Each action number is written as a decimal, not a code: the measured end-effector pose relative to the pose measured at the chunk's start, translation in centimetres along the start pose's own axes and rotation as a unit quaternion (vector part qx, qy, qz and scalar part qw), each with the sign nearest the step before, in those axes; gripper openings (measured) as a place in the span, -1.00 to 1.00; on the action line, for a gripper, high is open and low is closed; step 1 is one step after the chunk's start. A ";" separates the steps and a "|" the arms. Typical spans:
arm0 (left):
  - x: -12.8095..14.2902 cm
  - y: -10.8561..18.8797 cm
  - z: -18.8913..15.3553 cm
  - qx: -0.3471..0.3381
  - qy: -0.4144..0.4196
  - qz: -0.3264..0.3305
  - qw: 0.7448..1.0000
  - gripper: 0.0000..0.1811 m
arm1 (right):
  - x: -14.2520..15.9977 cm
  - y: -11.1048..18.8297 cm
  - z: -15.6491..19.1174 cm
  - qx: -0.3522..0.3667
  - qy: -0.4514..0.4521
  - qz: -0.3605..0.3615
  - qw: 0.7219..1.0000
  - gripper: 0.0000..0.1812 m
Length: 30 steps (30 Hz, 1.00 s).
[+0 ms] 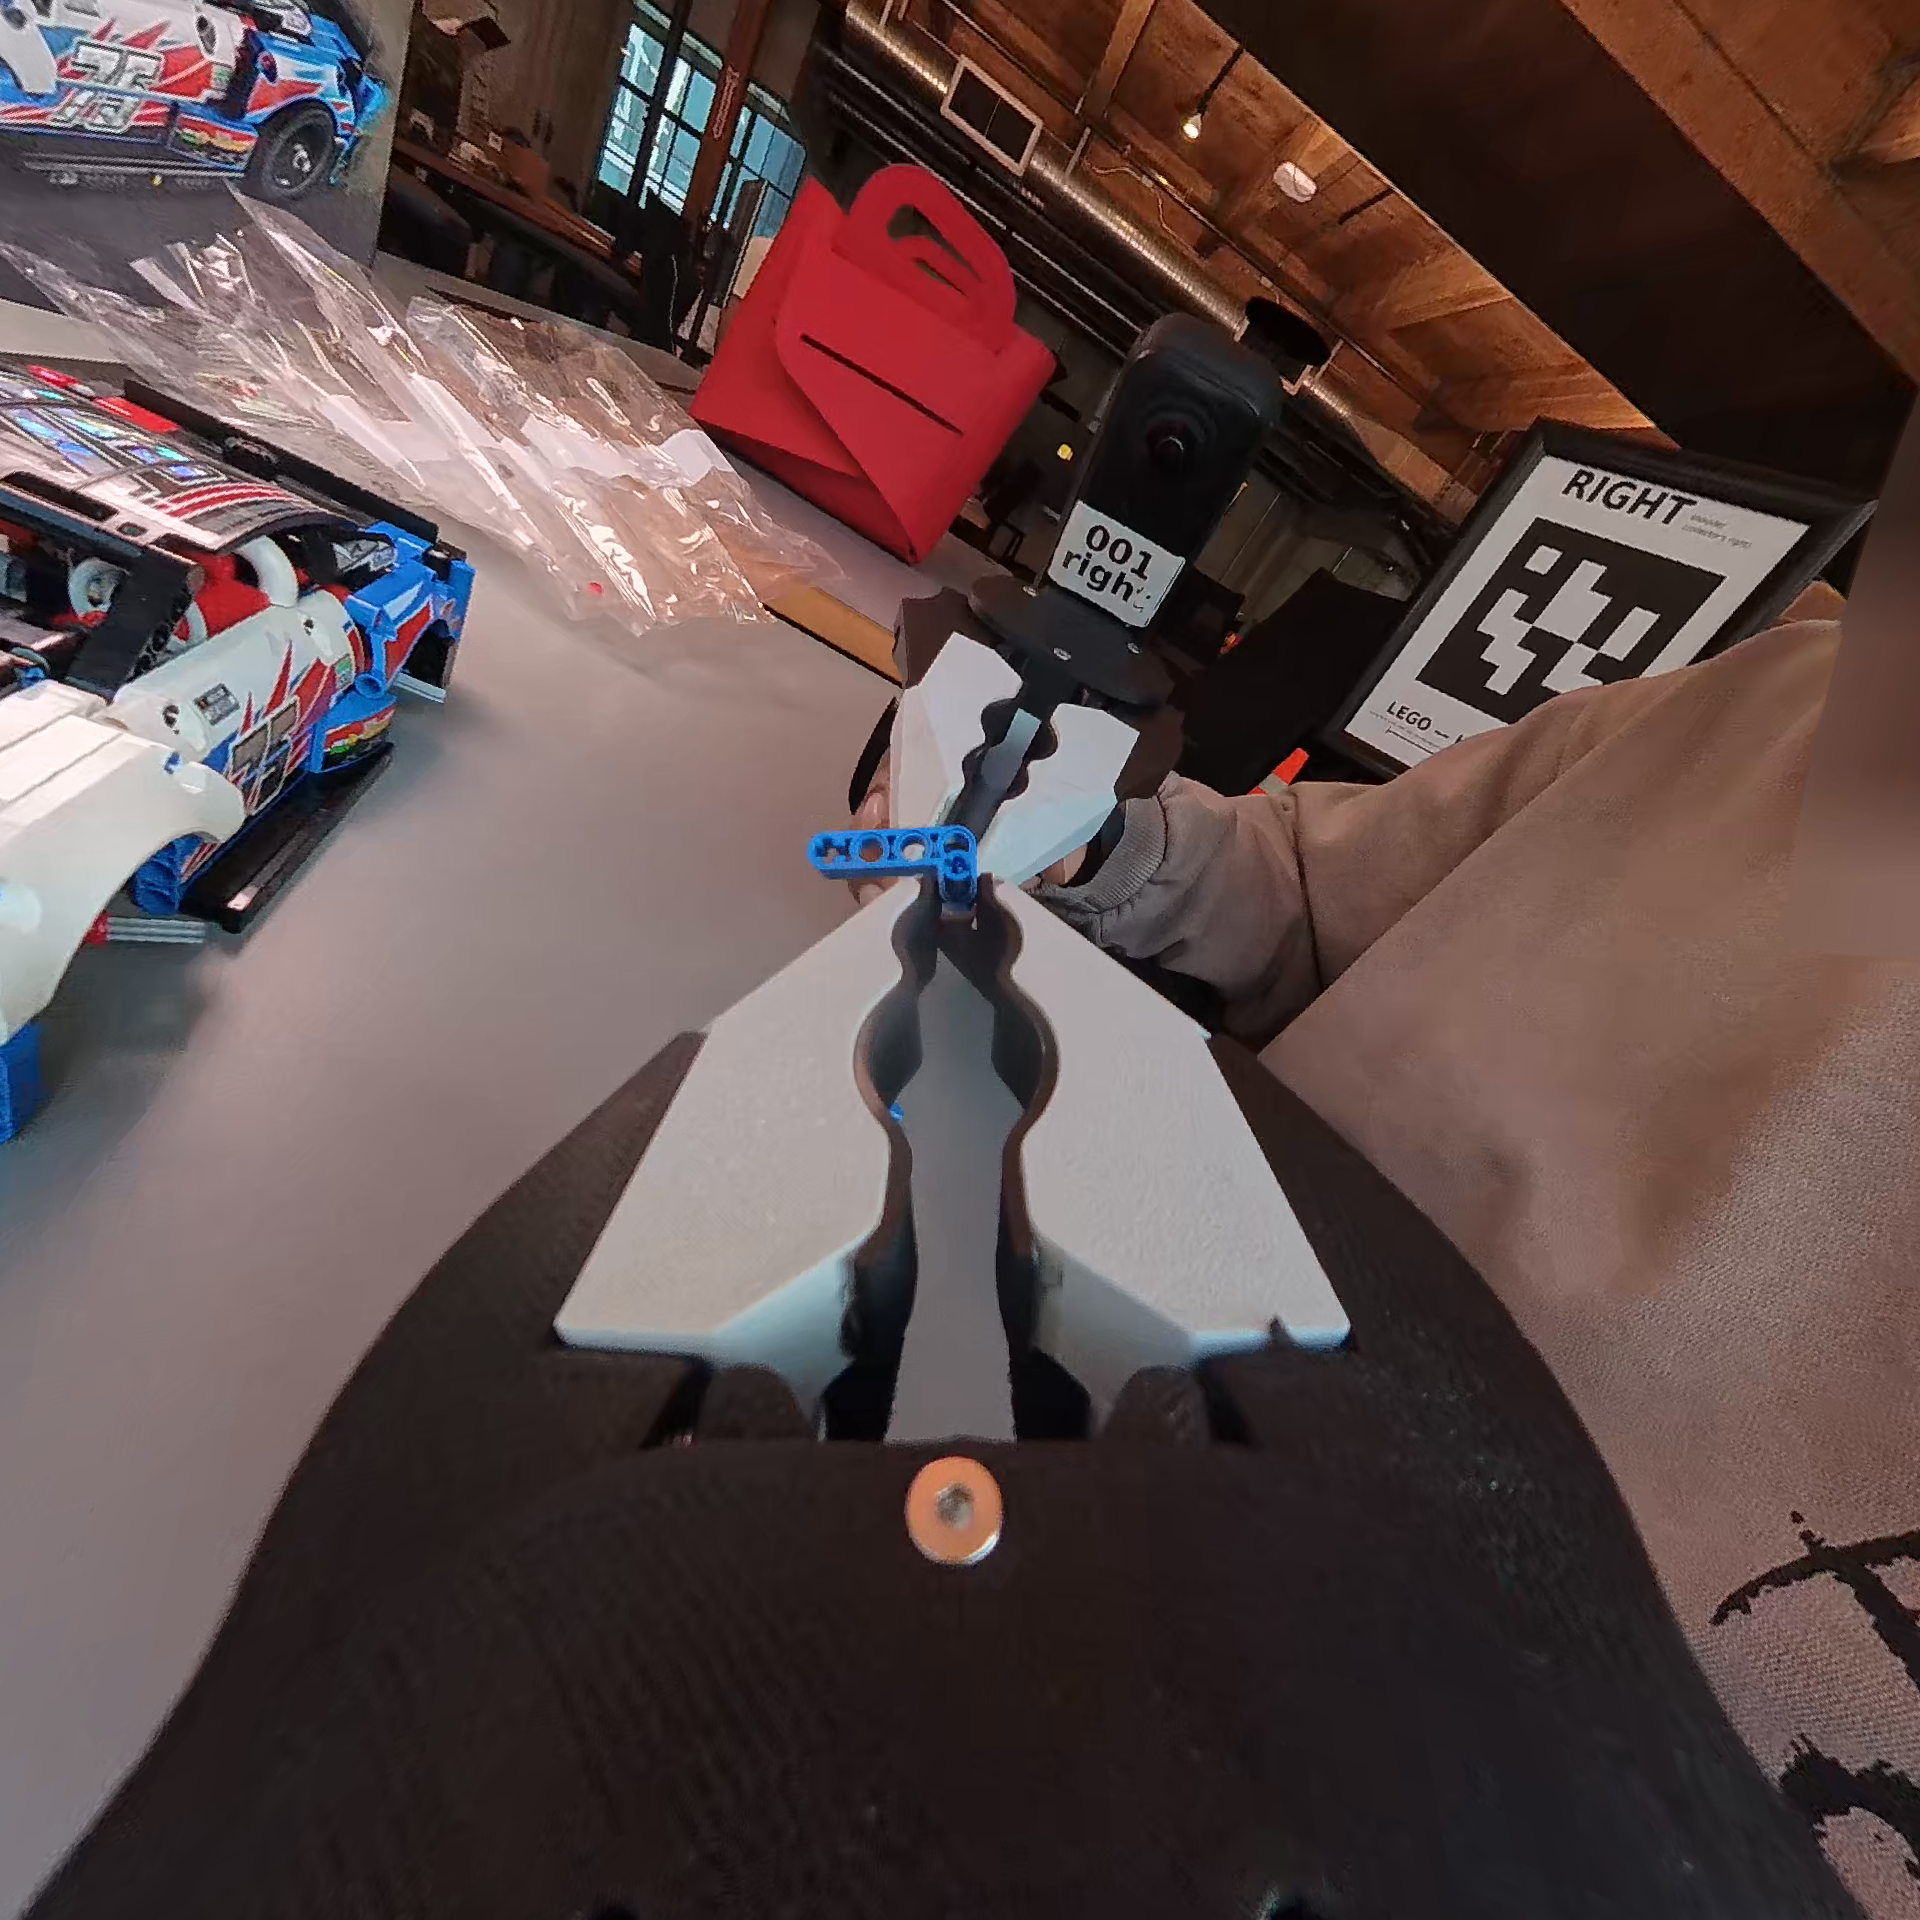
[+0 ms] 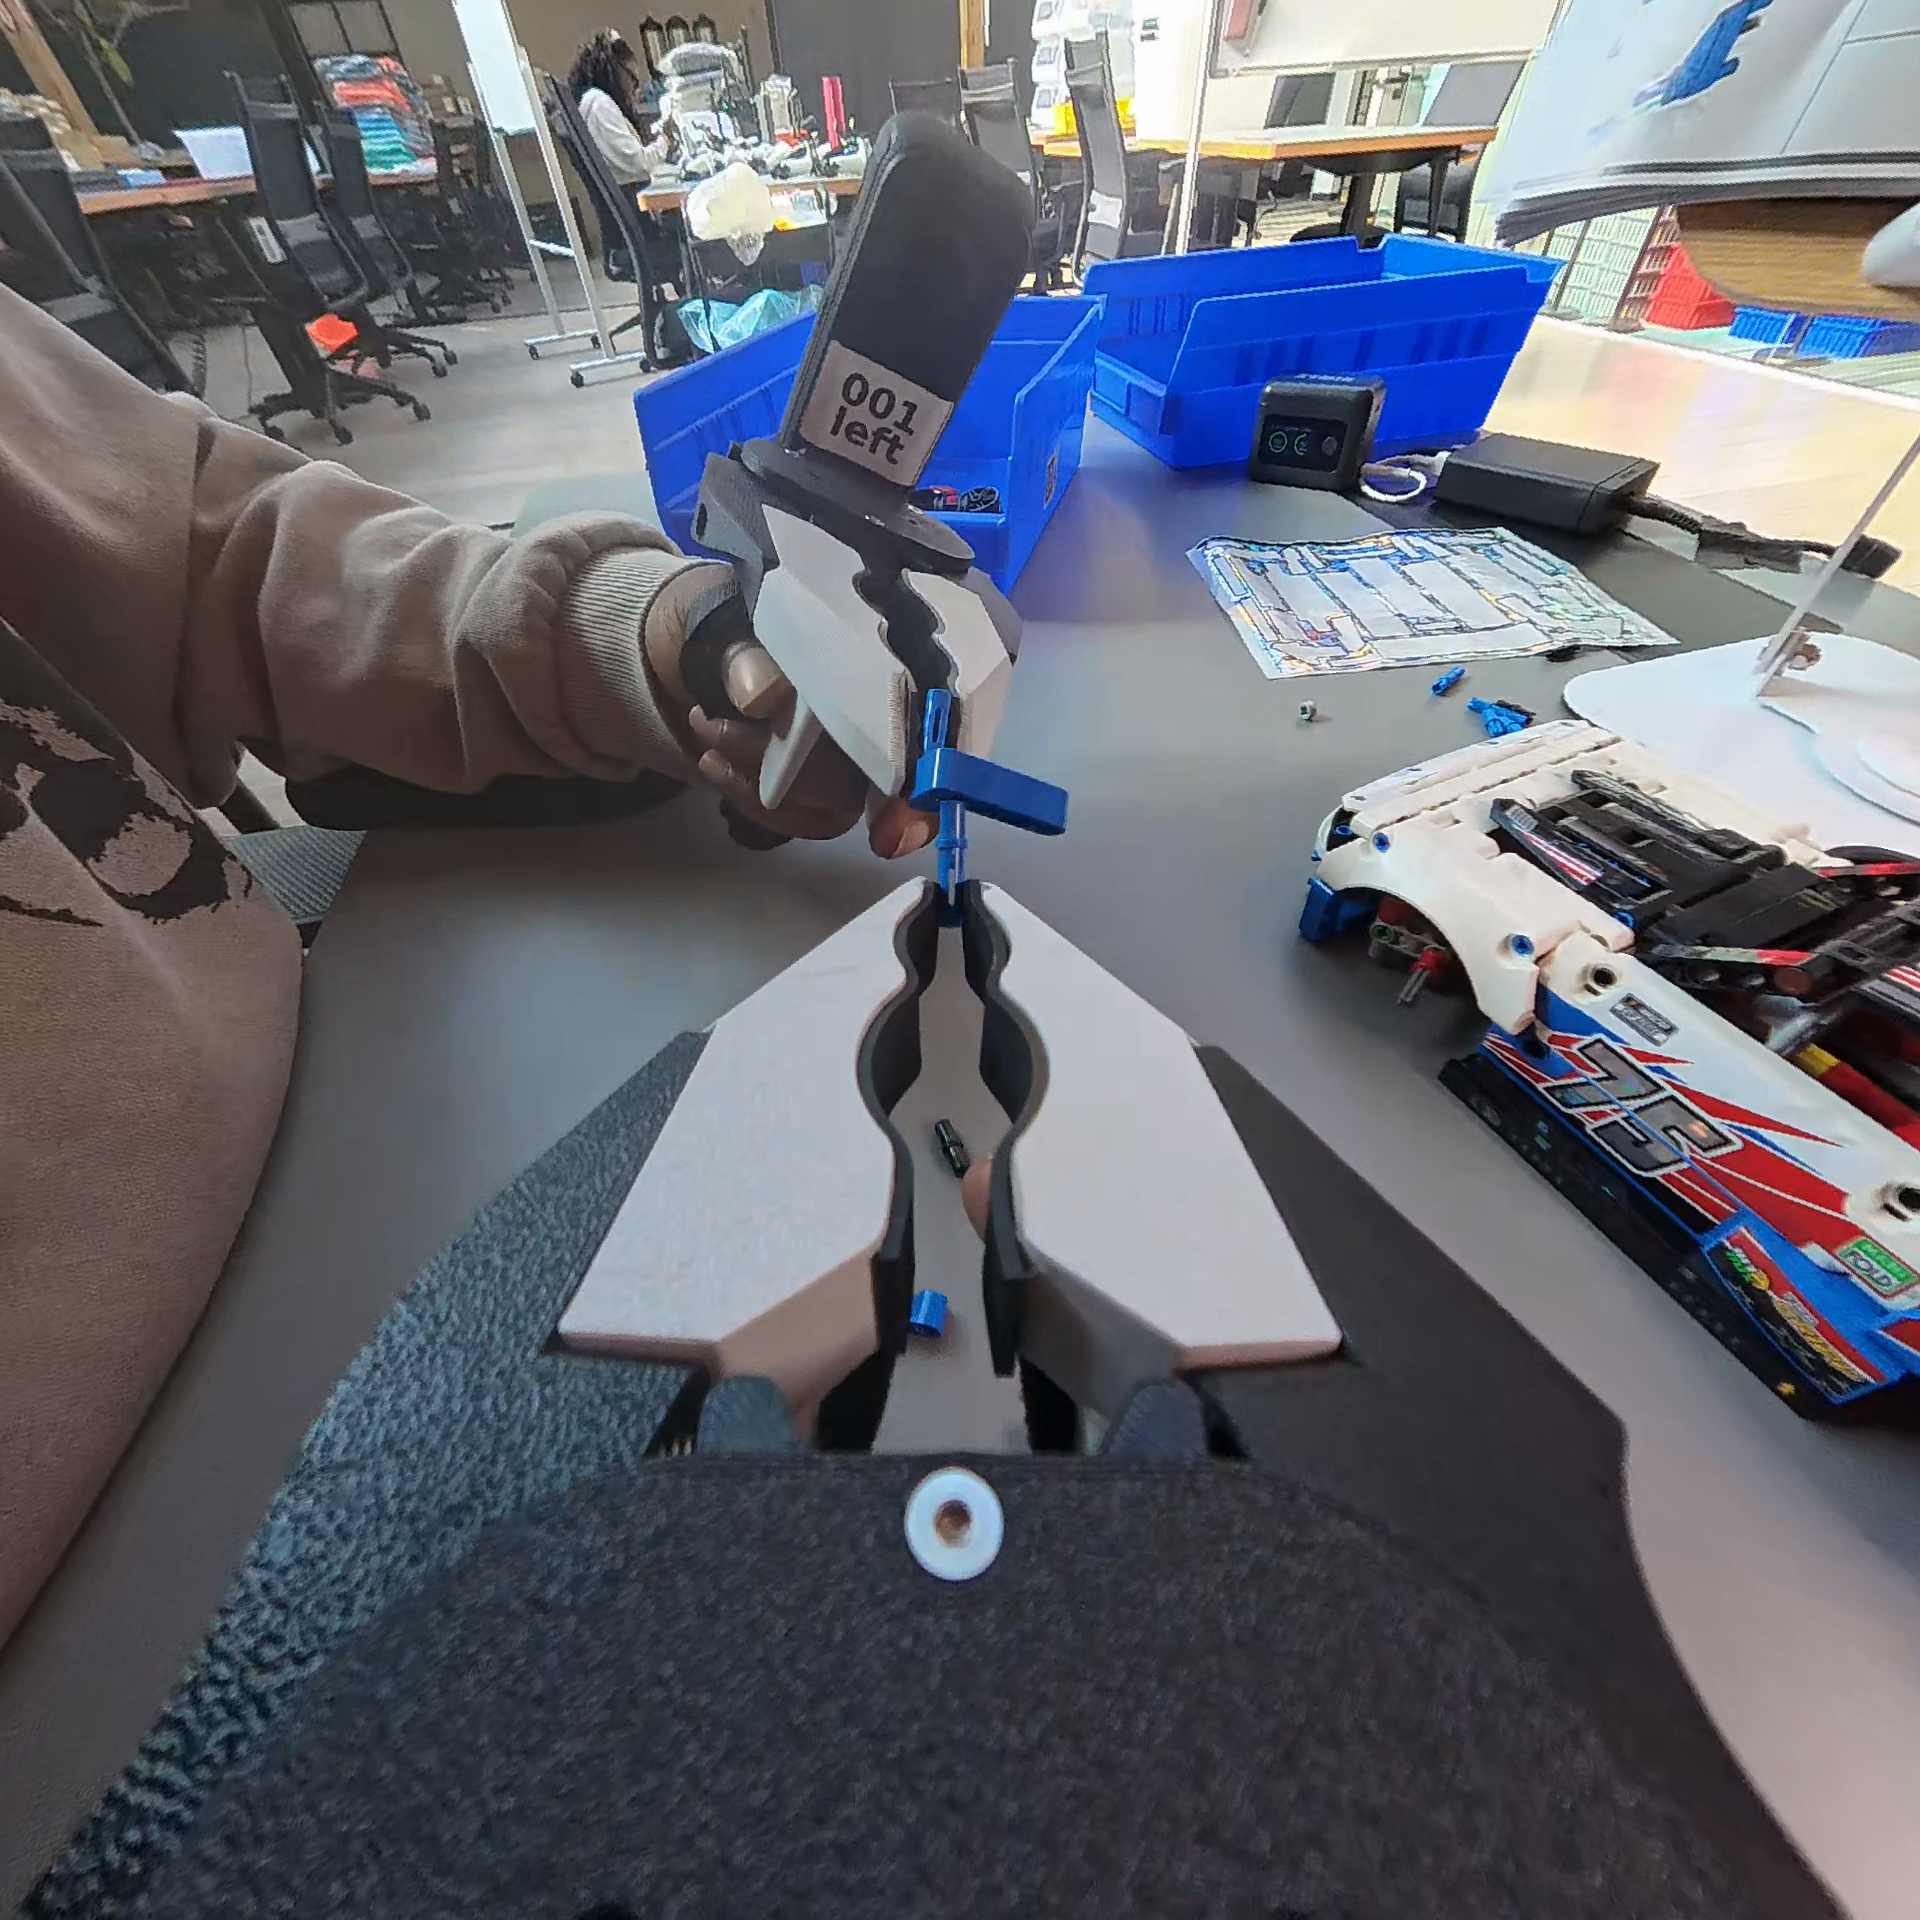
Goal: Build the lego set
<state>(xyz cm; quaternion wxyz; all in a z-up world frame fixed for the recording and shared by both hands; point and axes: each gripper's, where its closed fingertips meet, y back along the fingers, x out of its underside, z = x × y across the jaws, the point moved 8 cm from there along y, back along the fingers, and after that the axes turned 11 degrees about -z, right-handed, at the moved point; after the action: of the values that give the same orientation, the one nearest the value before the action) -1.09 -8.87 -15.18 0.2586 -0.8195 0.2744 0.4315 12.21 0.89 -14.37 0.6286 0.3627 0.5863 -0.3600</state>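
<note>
A blue beam has a blue pin through its end hole. My left gripper is shut on one end of the pin. My right gripper is shut on the pin's other end, just below the beam. The two grippers face each other tip to tip above the grey table. The right gripper shows behind the beam in the left wrist view, and the left gripper shows in the right wrist view. The partly built race car lies to my right and also shows in the left wrist view.
A black pin and a blue pin lie on the table under my right gripper. Two blue bins, a sticker sheet and small loose parts are farther off. Empty plastic bags, a red bag and the set's box are beyond the car. Left and right tips are no more than a few centimetres apart. The partly built race car sits 15 cm or so from the ends of my right fingers. It turns up in the left wrist view as well.
</note>
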 end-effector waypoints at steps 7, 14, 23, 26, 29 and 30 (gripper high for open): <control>0.4 -0.2 -0.1 0.002 0.003 0.014 1.000 -0.95 | 0.0 -0.2 0.5 0.002 0.033 0.022 0.999 -0.99; 0.8 -0.2 0.0 -0.028 -0.059 0.071 0.995 -0.95 | 0.6 -0.2 0.7 0.012 0.080 0.071 0.994 -0.99; 2.2 -0.8 -0.5 -0.049 -0.151 0.159 0.975 -0.98 | 1.0 -0.2 1.1 0.007 0.139 0.119 0.983 -0.99; 2.7 -0.9 -0.4 -0.050 -0.153 0.173 0.972 -0.98 | 1.7 0.0 1.1 0.006 0.161 0.140 0.977 -0.98; 3.5 -1.0 0.1 -0.073 -0.185 0.202 0.959 -0.97 | 2.1 0.0 0.8 0.007 0.149 0.147 0.978 -0.98; 3.7 -1.0 0.2 -0.080 -0.195 0.208 0.955 -0.97 | 2.2 0.1 0.6 0.010 0.142 0.148 0.979 -0.98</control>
<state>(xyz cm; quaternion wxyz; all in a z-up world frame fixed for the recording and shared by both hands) 1.21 -8.88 -18.23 0.1450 -0.6623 0.3478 0.6476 12.67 0.39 -16.54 0.5815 0.4989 0.6062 -0.2133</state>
